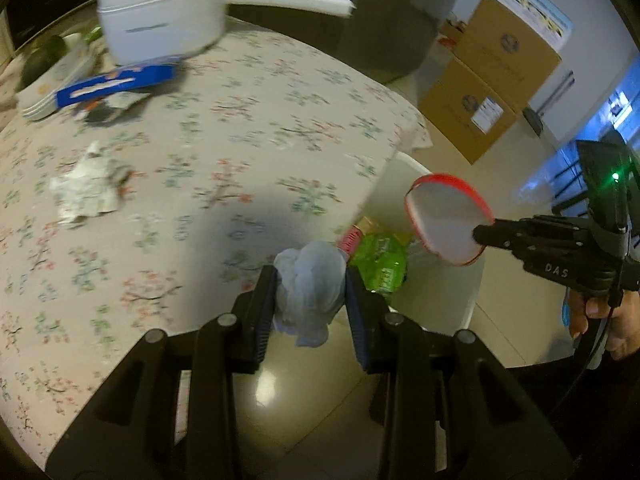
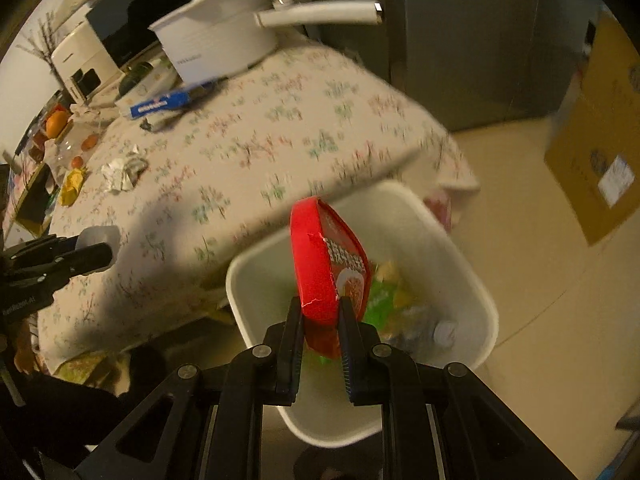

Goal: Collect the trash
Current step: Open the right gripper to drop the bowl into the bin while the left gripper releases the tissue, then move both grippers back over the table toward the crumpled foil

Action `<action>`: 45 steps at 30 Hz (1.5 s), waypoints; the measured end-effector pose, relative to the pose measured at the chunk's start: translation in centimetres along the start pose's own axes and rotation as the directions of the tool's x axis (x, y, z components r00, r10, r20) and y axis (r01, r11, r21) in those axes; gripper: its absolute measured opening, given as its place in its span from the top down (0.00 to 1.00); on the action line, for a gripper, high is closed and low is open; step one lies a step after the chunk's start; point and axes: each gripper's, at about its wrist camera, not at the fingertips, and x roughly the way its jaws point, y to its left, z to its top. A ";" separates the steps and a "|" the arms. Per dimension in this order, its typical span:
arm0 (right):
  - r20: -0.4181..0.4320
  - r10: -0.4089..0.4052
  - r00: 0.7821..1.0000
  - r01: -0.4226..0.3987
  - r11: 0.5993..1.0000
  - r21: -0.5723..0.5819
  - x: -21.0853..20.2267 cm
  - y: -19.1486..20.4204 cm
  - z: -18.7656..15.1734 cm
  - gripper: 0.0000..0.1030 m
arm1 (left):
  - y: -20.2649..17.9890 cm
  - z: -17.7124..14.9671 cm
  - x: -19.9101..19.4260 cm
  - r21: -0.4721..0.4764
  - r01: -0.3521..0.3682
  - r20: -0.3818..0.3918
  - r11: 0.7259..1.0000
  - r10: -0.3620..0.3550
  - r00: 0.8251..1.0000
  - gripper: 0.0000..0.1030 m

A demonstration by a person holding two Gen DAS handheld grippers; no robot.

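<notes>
My left gripper (image 1: 310,288) is shut on a crumpled white tissue (image 1: 310,284), held at the table's edge beside the white trash bin (image 1: 440,292). My right gripper (image 2: 320,312) is shut on a red instant-noodle cup (image 2: 324,260) and holds it tilted over the white trash bin (image 2: 460,264), which contains green and yellow wrappers (image 2: 386,296) and a bottle. The cup also shows in the left wrist view (image 1: 444,220), white inside with a red rim. A crumpled paper wad (image 1: 86,186) lies on the floral tablecloth (image 1: 240,128); it also shows in the right wrist view (image 2: 122,172).
A white pot with a long handle (image 2: 224,40), a blue box (image 2: 168,104) and a dark wrapper (image 1: 102,114) lie at the table's far side. Fruit and a yellow wrapper (image 2: 72,186) sit at the left. Cardboard boxes (image 1: 492,84) stand on the floor to the right.
</notes>
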 end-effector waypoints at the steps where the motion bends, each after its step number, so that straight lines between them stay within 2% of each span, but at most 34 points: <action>1: -0.022 0.008 1.000 -0.007 1.000 0.014 0.4 -0.3 -0.2 0.83 | -0.5 0.0 0.4 0.008 0.003 -0.006 1.000 -0.003 1.000 0.65; 4: -0.061 -0.012 0.998 0.014 0.999 0.033 1.1 -1.0 -0.6 0.82 | -1.9 0.2 1.7 0.029 0.011 -0.022 1.000 -0.010 1.000 0.65; 7: -0.059 -0.046 0.997 0.047 0.999 0.025 1.0 -1.5 -0.9 0.70 | -3.1 0.4 2.8 0.047 0.023 -0.037 0.999 -0.021 0.999 0.65; 9: -0.045 -0.048 0.998 0.049 0.998 0.036 0.6 -1.8 -1.0 0.53 | -3.9 0.4 3.3 0.061 0.028 -0.043 0.998 -0.025 0.999 0.65; 11: -0.032 -0.047 0.998 0.049 0.998 0.046 0.2 -2.2 -1.0 0.49 | -4.7 0.4 3.9 0.079 0.035 -0.045 0.996 -0.031 0.998 0.65; 18: -0.032 -0.073 0.997 0.075 0.995 0.067 0.0 -3.4 -1.0 0.47 | -7.0 0.8 5.9 0.135 0.064 -0.048 0.989 -0.058 0.997 0.62; 19: -0.033 -0.075 0.997 0.077 0.995 0.070 0.0 -3.6 -1.0 0.46 | -7.3 0.9 6.1 0.149 0.075 -0.048 0.986 -0.069 0.996 0.54; 20: -0.034 -0.078 0.996 0.080 0.994 0.074 0.0 -3.8 -1.0 0.46 | -7.5 1.0 6.3 0.160 0.081 -0.053 0.984 -0.074 0.996 0.40; 22: -0.034 -0.085 0.996 0.088 0.993 0.082 -0.1 -4.1 -1.1 0.43 | -7.8 1.1 6.3 0.163 0.069 -0.034 0.984 -0.064 0.997 0.26; 23: -0.034 -0.087 0.996 0.089 0.992 0.084 -0.1 -4.2 -1.1 0.43 | -7.8 1.2 6.3 0.158 0.067 -0.028 0.985 -0.063 0.998 0.23; 29: -0.029 -0.091 0.995 0.094 0.991 0.094 -0.3 -4.4 -0.9 0.43 | -6.9 1.4 5.9 0.148 0.029 -0.033 0.989 -0.024 0.999 0.22; 45: -0.030 -0.109 0.994 0.110 0.993 0.032 0.2 -1.2 0.8 0.42 | 0.9 0.6 1.2 0.045 -0.065 0.018 0.997 0.065 0.998 0.21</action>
